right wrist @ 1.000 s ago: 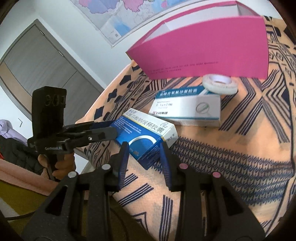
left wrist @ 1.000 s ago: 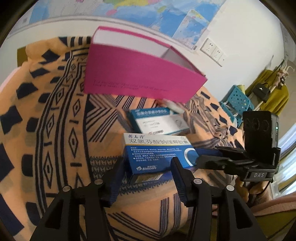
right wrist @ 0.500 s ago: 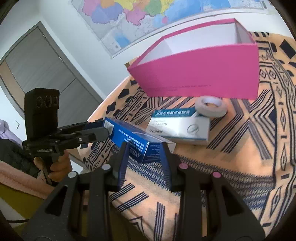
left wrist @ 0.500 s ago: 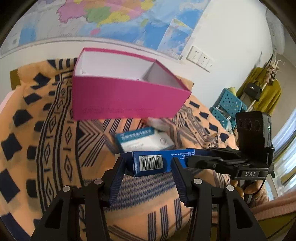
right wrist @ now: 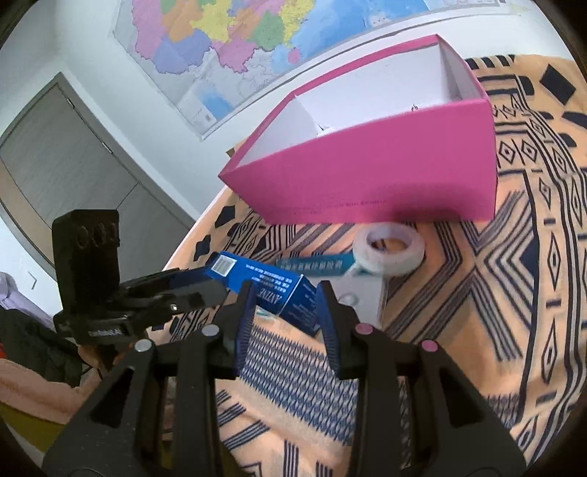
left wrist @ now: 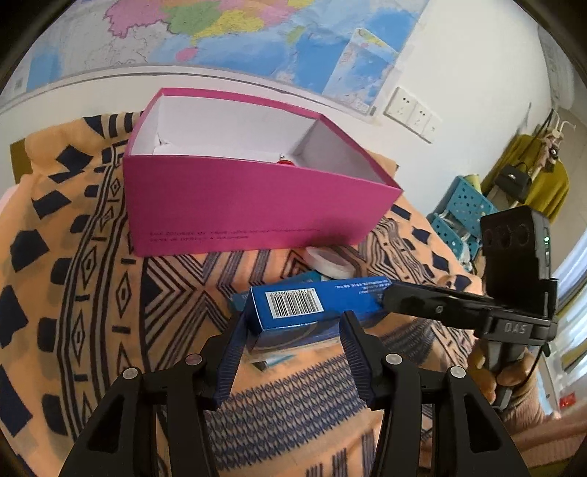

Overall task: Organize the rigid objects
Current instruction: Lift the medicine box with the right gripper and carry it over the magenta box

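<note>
both hand-held grippers, left (left wrist: 290, 330) and right (right wrist: 284, 299), clamped on blue medicine box (left wrist: 293, 306), raised above worktop (left wrist: 91, 257) before pink box (left wrist: 249, 205).

White wall w/ map (left wrist: 256, 33) & sockets (left wrist: 411, 110); grey door (right wrist: 55, 154), patterned cloth (right wrist: 532, 257) on table.

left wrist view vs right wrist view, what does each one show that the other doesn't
Only the left wrist view shows the wall sockets, the teal crate and a red-tipped item inside the pink box. Only the right wrist view shows the grey door and the white medicine box plainly. Both show the blue medicine box held off the cloth between the left gripper and the right gripper, plus the tape roll and the wall map.
</note>
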